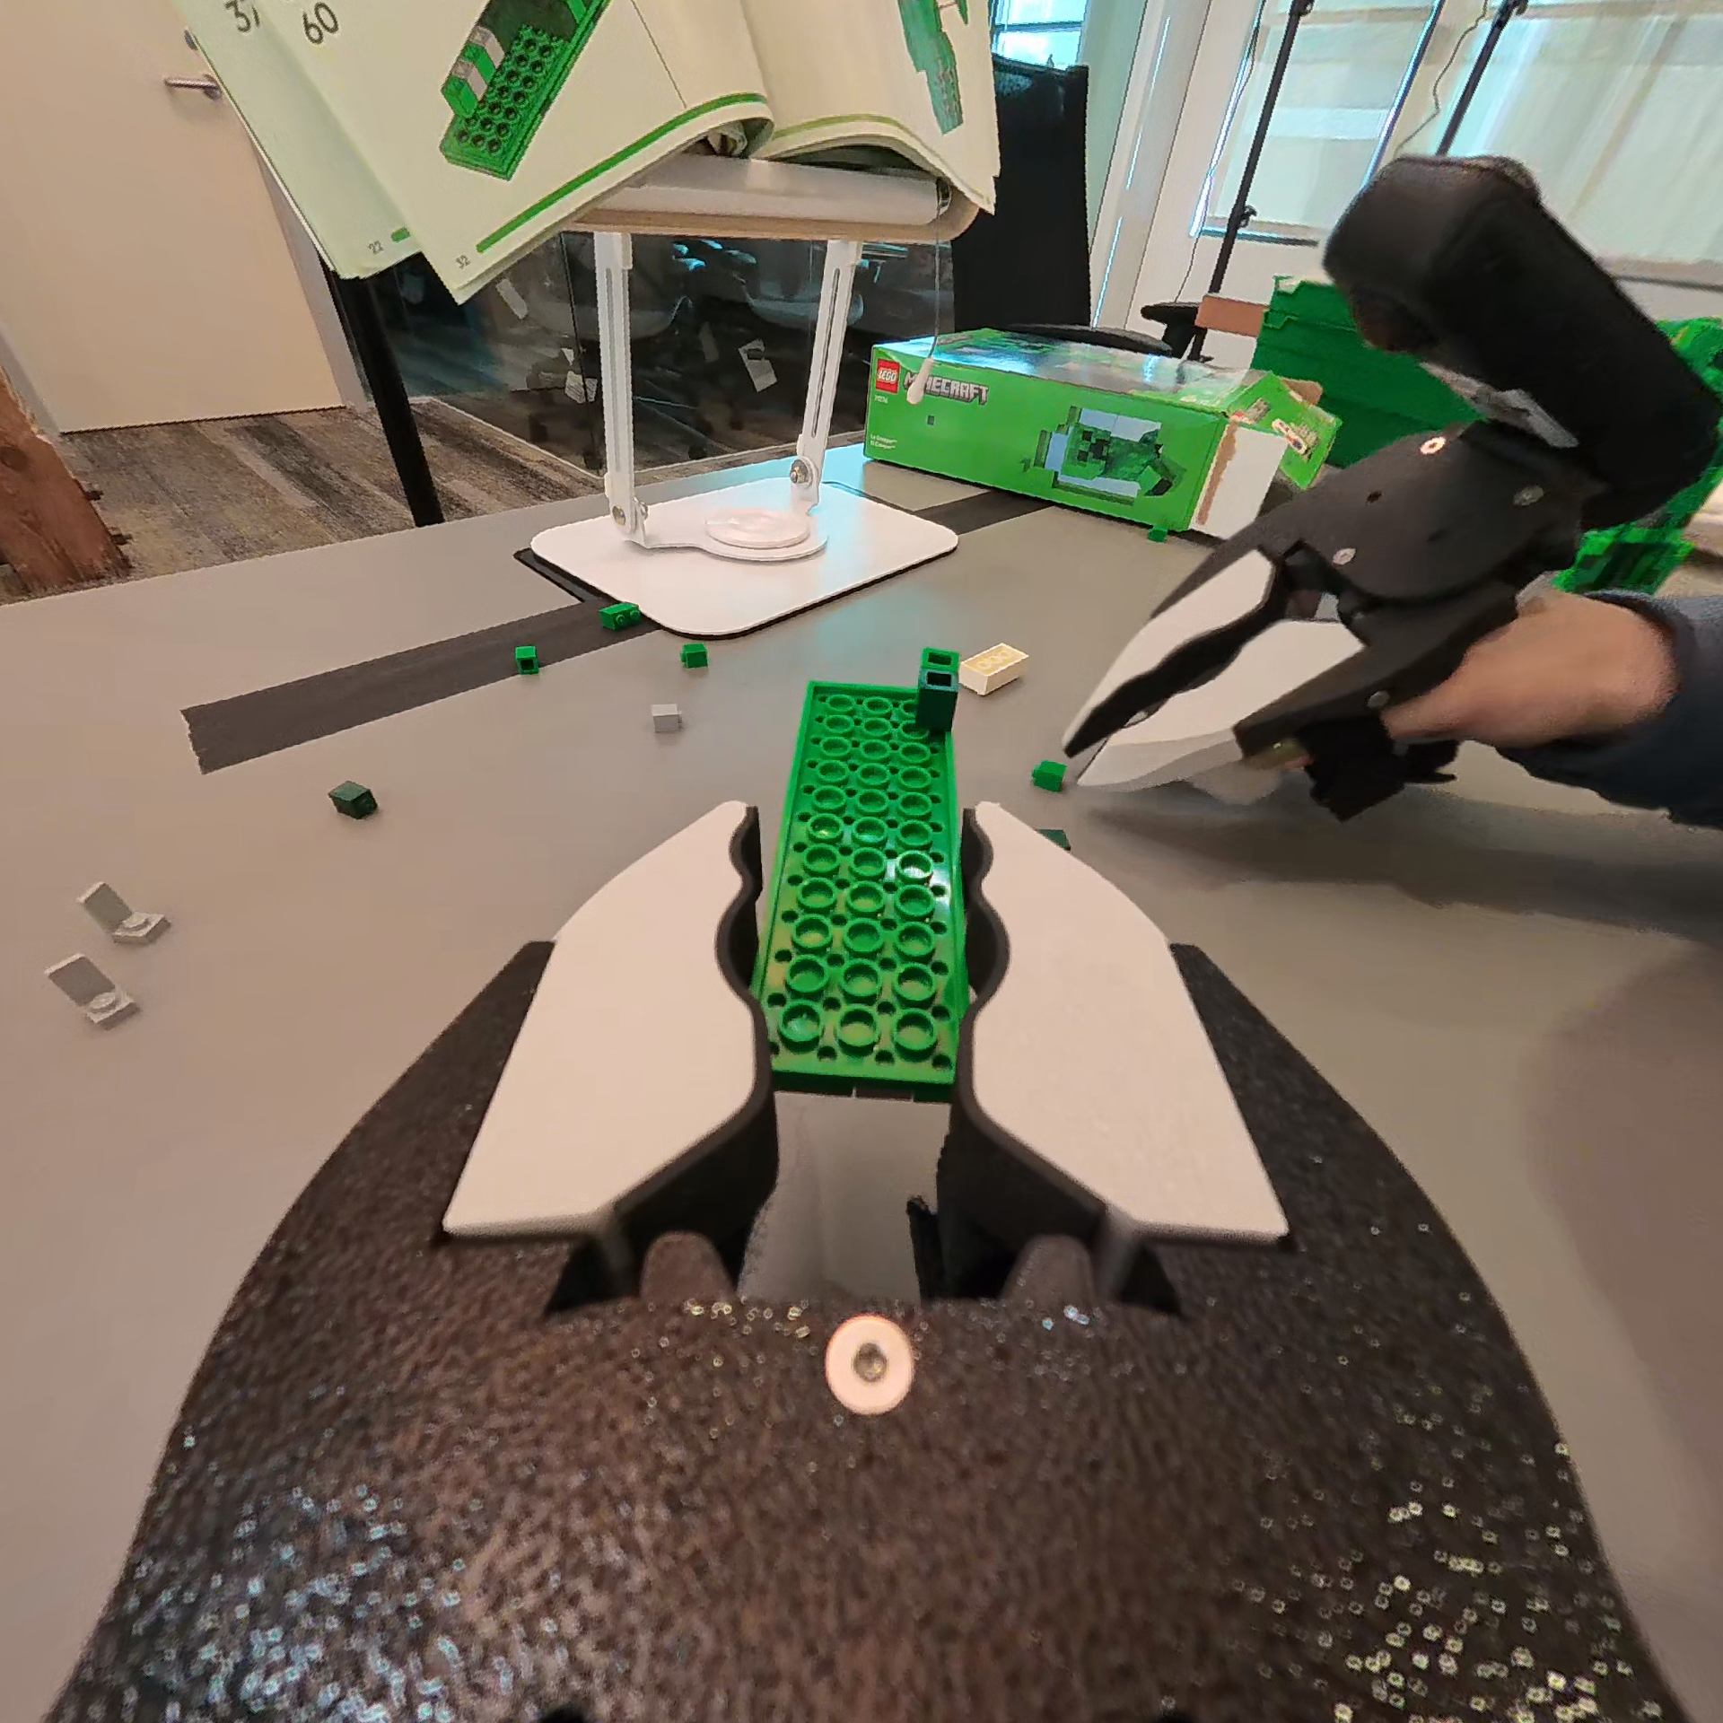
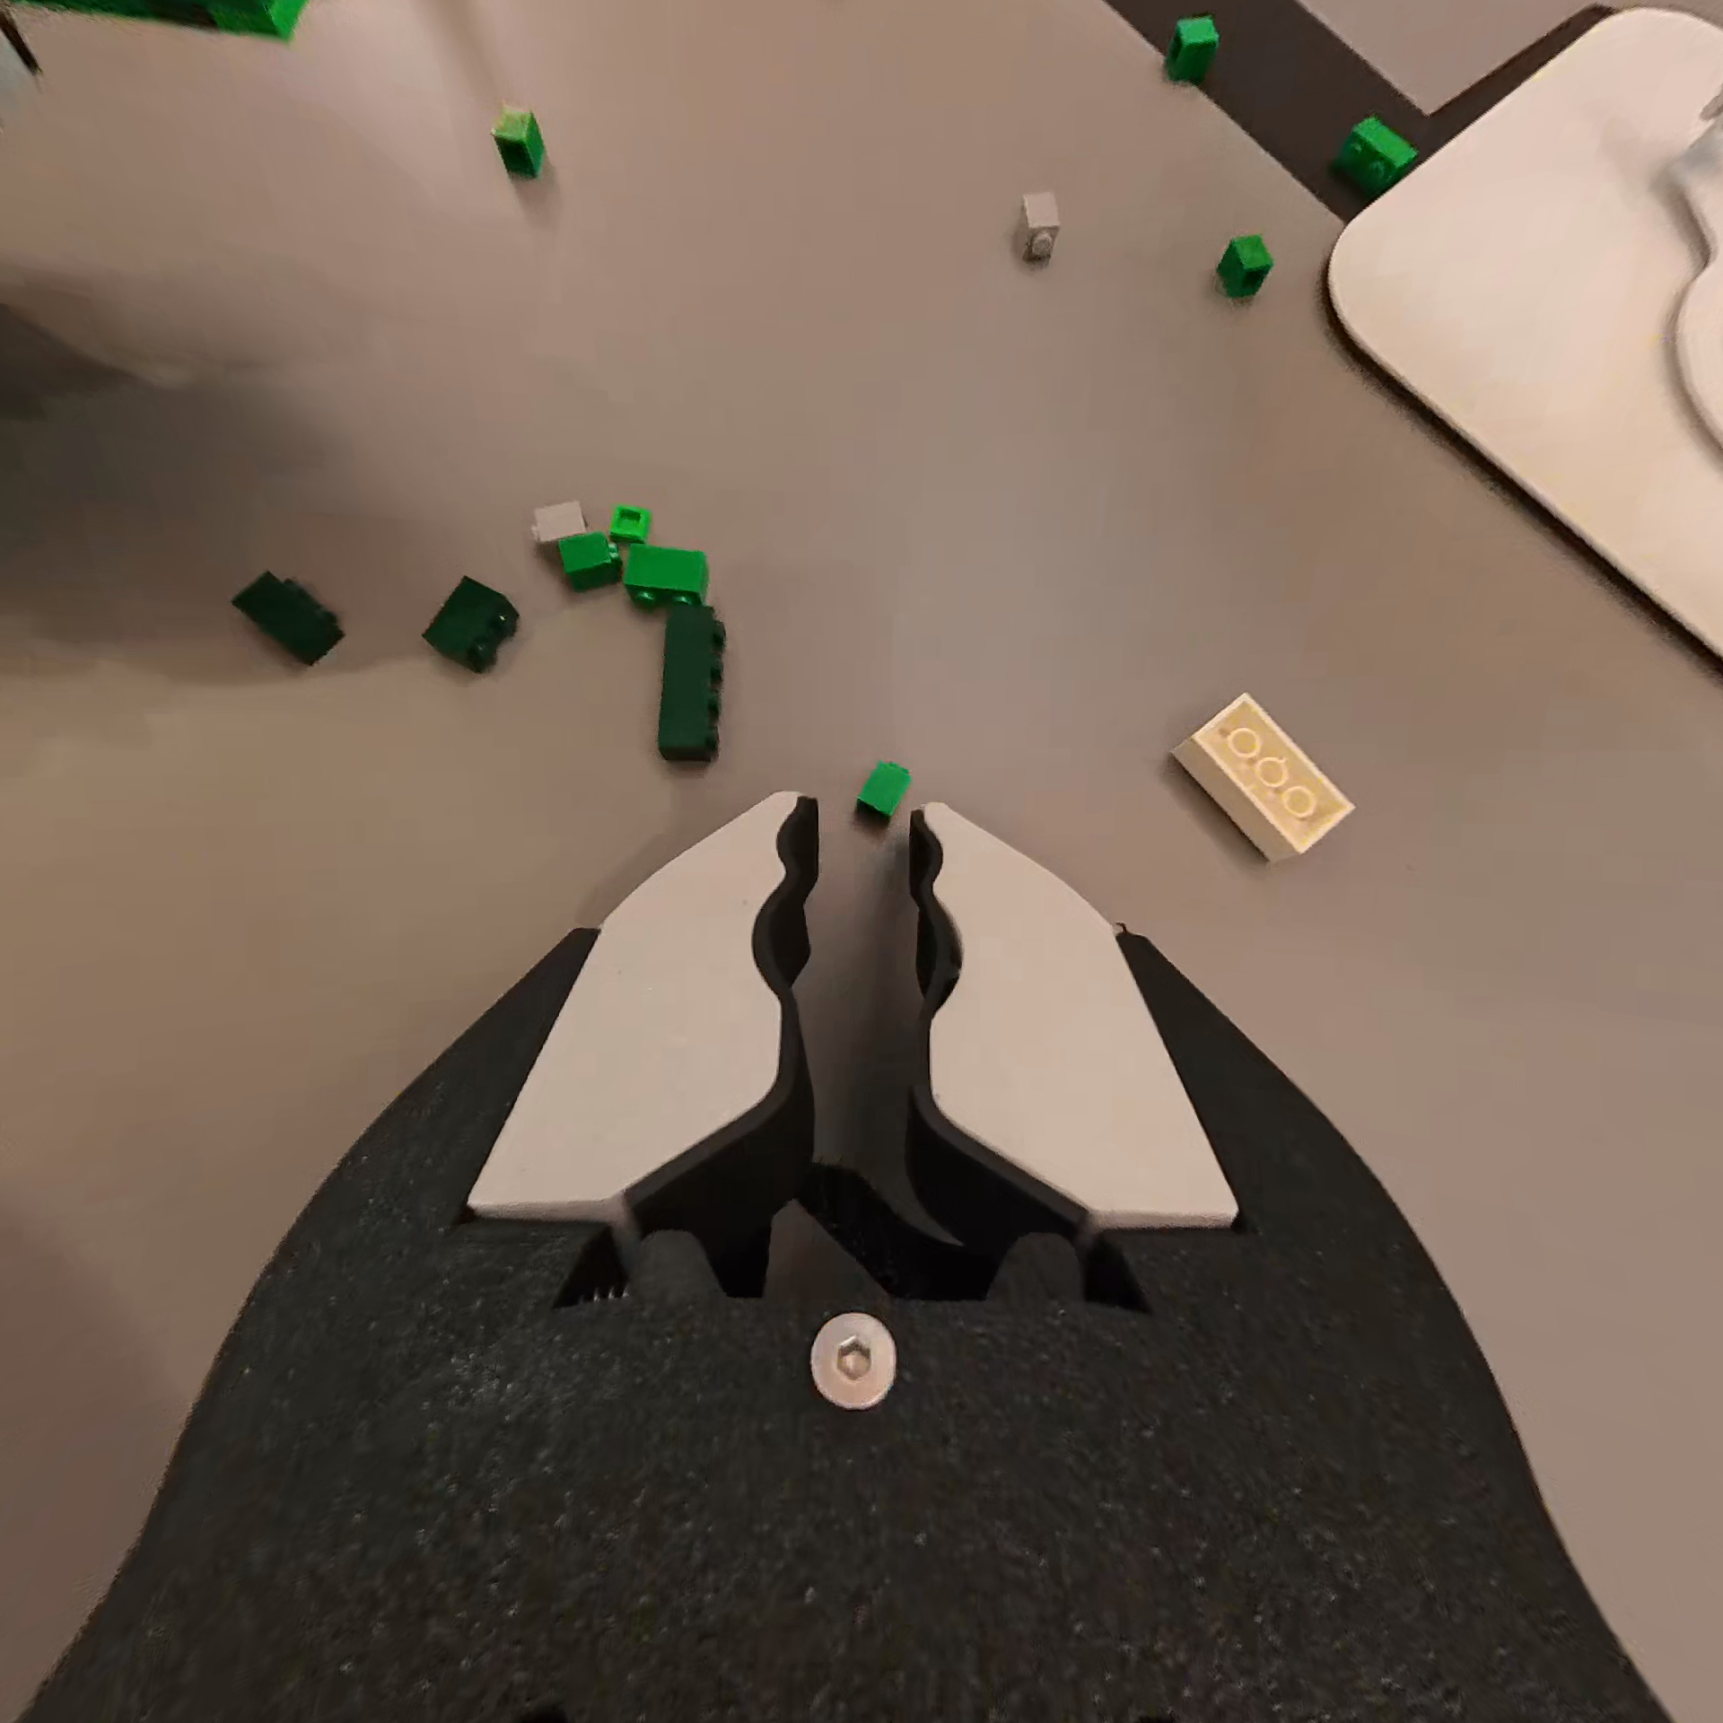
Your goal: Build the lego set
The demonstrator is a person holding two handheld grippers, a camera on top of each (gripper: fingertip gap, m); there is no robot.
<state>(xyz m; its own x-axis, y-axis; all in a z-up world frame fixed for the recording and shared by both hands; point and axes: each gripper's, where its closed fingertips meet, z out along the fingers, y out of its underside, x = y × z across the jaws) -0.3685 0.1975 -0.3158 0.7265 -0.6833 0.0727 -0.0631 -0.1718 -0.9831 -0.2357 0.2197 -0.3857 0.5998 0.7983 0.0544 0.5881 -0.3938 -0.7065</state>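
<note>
Item one: my left gripper [image 1: 860, 820], jaws clamped on the near end of the long green studded plate [image 1: 867, 886], centre of the left wrist view. A dark green brick [image 1: 938, 688] stands upright on the plate's far right corner.

Item two: my right gripper [image 2: 864, 811], jaws narrowly parted and holding nothing, with a small bright green brick [image 2: 882, 789] just beyond the tips on the grey table [image 2: 1026, 559]. A cream brick [image 2: 1264, 776] lies to its right; a cluster of green bricks [image 2: 653, 597] sits upper left.

Item three: a green set box [image 1: 1072, 429], upper right of the left wrist view, carrying printed branding and artwork that I leave unquoted.

Item four: an instruction booklet [image 1: 559, 121] on a white stand [image 1: 737, 550]; its top is cut off by the frame. Page numbers are printed on it.

Item five: two grey bracket pieces [image 1: 103, 942] at the left edge, their shape hard to make out.
</note>
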